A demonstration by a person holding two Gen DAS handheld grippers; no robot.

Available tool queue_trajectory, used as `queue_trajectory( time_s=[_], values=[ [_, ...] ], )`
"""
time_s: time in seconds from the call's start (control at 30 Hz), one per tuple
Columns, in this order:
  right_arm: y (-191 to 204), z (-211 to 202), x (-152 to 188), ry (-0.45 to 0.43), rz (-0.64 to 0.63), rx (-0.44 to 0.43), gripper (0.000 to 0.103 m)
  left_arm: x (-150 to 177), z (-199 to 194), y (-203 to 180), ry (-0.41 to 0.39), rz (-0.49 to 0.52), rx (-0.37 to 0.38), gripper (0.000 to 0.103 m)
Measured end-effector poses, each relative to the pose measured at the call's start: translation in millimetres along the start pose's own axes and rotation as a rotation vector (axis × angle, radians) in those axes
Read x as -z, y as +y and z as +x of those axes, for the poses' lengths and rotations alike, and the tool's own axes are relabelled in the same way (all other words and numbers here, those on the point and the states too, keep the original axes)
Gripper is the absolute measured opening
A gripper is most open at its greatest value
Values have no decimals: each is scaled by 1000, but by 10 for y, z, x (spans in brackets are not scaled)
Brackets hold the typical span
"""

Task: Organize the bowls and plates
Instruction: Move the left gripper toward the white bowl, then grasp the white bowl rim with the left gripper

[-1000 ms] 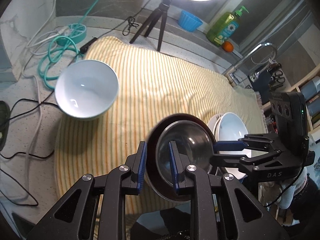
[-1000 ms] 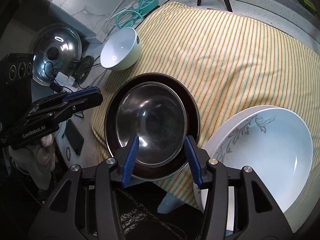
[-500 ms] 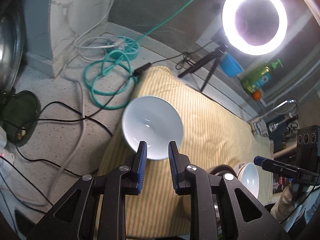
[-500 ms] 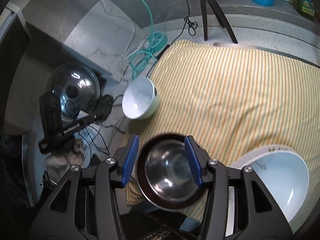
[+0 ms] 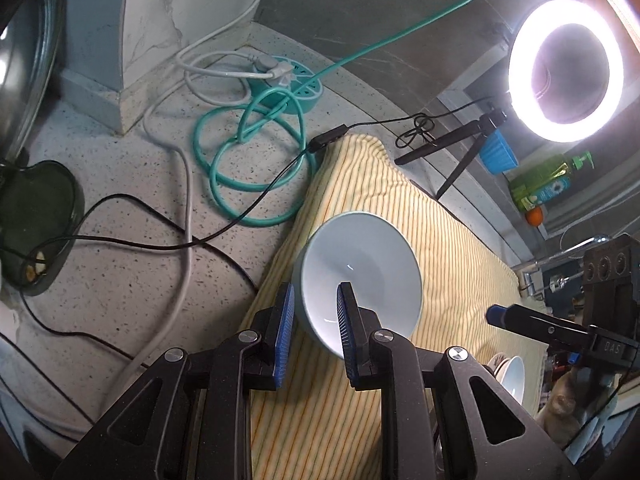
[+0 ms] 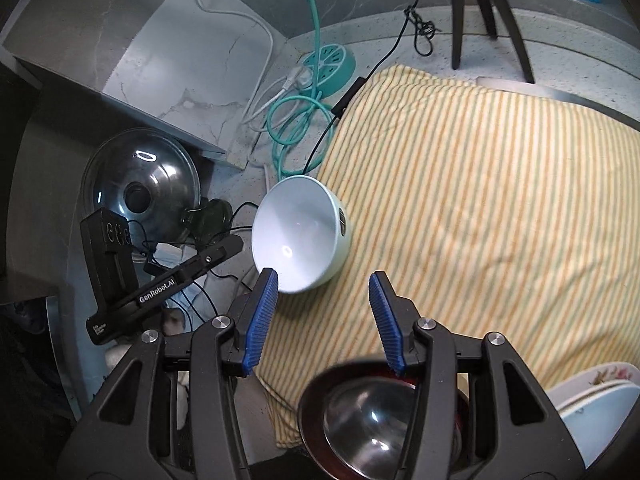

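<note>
I see the pale blue round ceramic bowl (image 5: 360,276) mouth-up on the striped cloth's (image 6: 480,208) corner, its near rim between my left gripper's (image 5: 316,332) parted jaws, contact unclear; right gripper (image 6: 324,316) spread wide, empty.

Left gripper (image 5: 314,334) fills the lower frame: matte black arms with triangular cut-outs, round silver screws at the joints, two ridged blue pads (image 5: 285,332) on its fingers. Right gripper (image 6: 322,314) shows the same black linkage, silver screw heads and ribbed blue pads (image 6: 262,316). At the left edge of the right wrist view, the other unit's black body carries white "GenRobot.AI" lettering; in the left wrist view, right side, white "DAS" marks a black arm.
</note>
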State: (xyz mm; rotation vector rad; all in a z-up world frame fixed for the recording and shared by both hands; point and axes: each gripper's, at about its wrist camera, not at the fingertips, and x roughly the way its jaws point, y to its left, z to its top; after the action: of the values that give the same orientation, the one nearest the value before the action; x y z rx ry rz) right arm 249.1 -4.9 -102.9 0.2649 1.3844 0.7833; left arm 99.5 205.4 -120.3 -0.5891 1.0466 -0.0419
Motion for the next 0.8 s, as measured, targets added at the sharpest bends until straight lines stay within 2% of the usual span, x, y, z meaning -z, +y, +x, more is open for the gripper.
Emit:
queue_trajectory(
  time_s=[0.33,0.43,0.6,0.67,0.8],
  values=[
    [-12,540,-225,74,25,46,49,-72,200,74,47,-29,17,20],
    [-23,641,-247,99,21,59,41,-75,221,52,48,-22,19,20],
    [-5,771,-266,121,3,84,34,-87,261,25,52,-9,14,20],
    [3,810,-272,129,-3,89,24,-92,264,12,51,-1,13,19],
    [3,849,-280,129,-18,120,19,-93,270,15,53,4,10,19]
  ],
)
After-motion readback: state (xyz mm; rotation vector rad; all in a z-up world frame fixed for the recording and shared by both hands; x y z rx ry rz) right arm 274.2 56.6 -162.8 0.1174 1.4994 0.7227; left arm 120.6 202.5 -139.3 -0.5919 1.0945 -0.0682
